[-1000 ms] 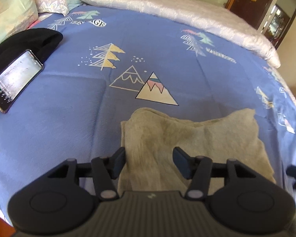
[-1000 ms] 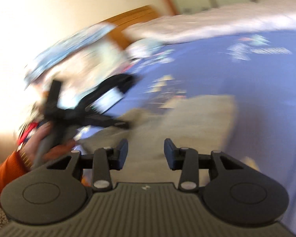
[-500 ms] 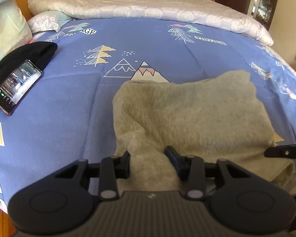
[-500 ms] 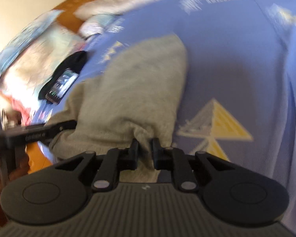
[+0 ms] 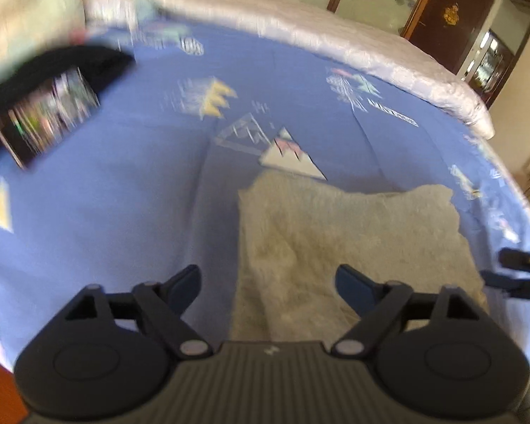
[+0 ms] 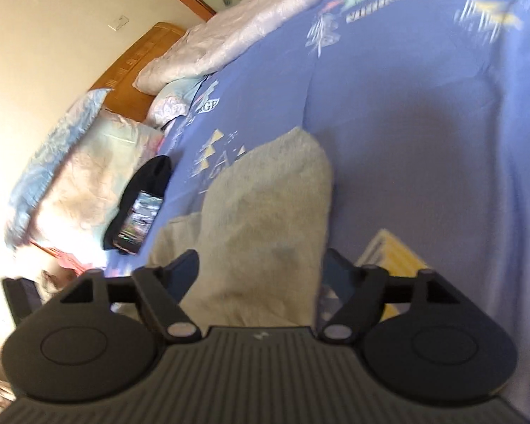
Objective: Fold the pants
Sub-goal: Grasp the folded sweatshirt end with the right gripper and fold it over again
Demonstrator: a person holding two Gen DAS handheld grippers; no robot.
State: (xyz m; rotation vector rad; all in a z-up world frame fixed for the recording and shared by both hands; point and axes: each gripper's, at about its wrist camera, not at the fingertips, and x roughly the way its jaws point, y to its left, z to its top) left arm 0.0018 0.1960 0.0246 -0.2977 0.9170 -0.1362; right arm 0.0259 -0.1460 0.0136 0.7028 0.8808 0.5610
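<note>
While its jaws stand wide apart and hold nothing, the left claw [image 5: 266, 281] hovers above the near edge of the folded beige pants [image 5: 342, 243]. Likewise spread and holding nothing, the right claw [image 6: 261, 270] hangs over the same pants [image 6: 265, 219], which lie flat on the blue patterned bedsheet [image 5: 130, 190]. Farther off rest a phone [image 6: 139, 221] on black cloth [image 6: 152, 176], pillows [image 6: 88, 176] and a wooden headboard [image 6: 141, 56].

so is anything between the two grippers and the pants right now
Nothing visible. The left gripper and right gripper are both open directly over the grey pants; the phone lies well off to the side.
</note>
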